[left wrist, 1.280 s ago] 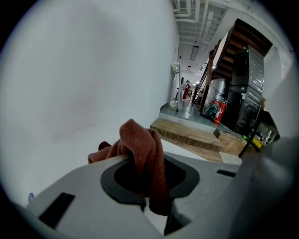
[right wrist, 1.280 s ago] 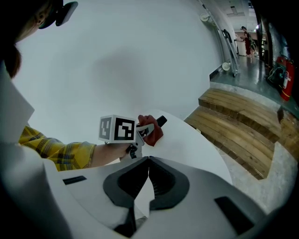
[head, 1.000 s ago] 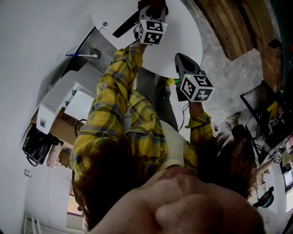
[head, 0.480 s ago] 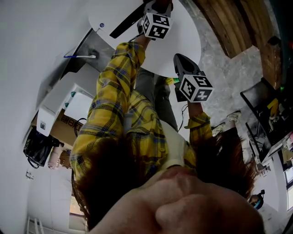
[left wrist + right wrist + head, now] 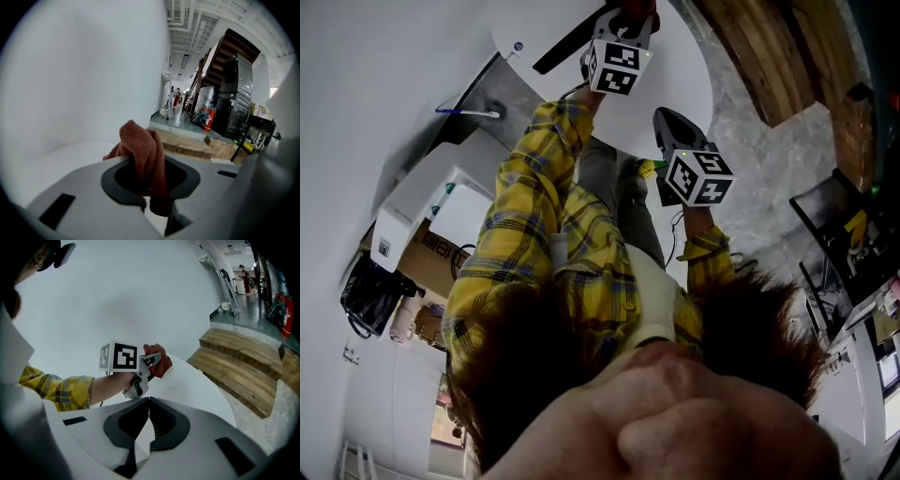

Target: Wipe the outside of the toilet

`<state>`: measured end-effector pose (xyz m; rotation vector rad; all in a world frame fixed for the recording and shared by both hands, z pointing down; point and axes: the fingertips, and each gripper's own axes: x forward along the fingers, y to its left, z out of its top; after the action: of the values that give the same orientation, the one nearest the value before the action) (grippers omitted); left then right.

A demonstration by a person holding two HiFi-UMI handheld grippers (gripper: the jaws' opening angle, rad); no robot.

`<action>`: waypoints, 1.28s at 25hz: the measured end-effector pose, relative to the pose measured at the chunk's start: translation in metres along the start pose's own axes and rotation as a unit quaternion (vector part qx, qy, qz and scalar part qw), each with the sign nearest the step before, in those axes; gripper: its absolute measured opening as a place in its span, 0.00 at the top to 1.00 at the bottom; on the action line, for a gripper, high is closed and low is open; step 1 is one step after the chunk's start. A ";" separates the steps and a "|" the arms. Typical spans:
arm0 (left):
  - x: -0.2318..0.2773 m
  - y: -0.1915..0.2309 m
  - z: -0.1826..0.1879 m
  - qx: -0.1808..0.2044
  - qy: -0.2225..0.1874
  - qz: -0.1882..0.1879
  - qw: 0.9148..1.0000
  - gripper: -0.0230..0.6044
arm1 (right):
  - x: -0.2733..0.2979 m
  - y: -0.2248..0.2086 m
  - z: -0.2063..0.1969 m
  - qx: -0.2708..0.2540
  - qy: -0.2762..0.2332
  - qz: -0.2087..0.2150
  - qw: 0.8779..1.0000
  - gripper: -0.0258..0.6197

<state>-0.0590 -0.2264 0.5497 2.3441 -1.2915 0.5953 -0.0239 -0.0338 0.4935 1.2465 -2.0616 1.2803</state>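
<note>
Left tongs point(image 5: 157, 211) grip red cloth point(image 5: 140, 150), arm outstretched to toilet point(image 5: 197, 385); right tongs point(image 5: 149, 423) clenched empty

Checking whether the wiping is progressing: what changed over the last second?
The left tool, shut on the rust-red terry cloth, slid slightly away across the white toilet surface, then back near its start. The right tool stayed shut, empty and hovering in place; the cloth stayed gripped.

Fuzzy terry cloth point(image 5: 140, 150), smooth semi-gloss toilet point(image 5: 201, 380), rough wood steps point(image 5: 239, 364), glossy concrete flr point(image 5: 255, 317)
</note>
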 end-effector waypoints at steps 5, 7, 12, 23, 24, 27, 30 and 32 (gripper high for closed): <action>-0.041 0.006 -0.001 -0.014 -0.021 0.028 0.999 0.81 | -0.007 0.009 -0.002 -0.014 -0.002 0.010 1.000 0.92; -0.059 0.007 -0.002 -0.017 -0.026 0.036 0.999 0.81 | -0.010 0.013 -0.004 -0.020 -0.002 0.014 1.000 0.92; -0.103 0.014 -0.010 -0.031 -0.036 0.065 0.997 0.81 | -0.018 0.022 -0.013 -0.033 0.000 0.022 0.999 0.92; -0.187 0.031 -0.083 -0.064 -0.005 0.141 0.988 0.81 | -0.032 0.031 -0.037 -0.047 0.013 0.031 0.998 0.92; -0.192 0.033 -0.091 -0.069 0.000 0.151 0.986 0.81 | -0.033 0.031 -0.039 -0.047 0.014 0.031 0.998 0.92; -0.203 0.035 -0.110 -0.077 0.014 0.172 0.982 0.81 | -0.035 0.030 -0.043 -0.048 0.017 0.031 0.998 0.92; -0.206 0.040 -0.131 -0.086 0.038 0.190 0.977 0.81 | -0.035 0.029 -0.045 -0.046 0.018 0.032 0.998 0.92; -0.202 0.044 -0.144 -0.093 0.052 0.196 0.975 0.81 | -0.035 0.028 -0.045 -0.043 0.017 0.032 0.998 0.92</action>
<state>-0.2190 -0.0325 0.5660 1.8935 -1.6949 0.6709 -0.0348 0.0264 0.4771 1.1218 -2.1249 1.2186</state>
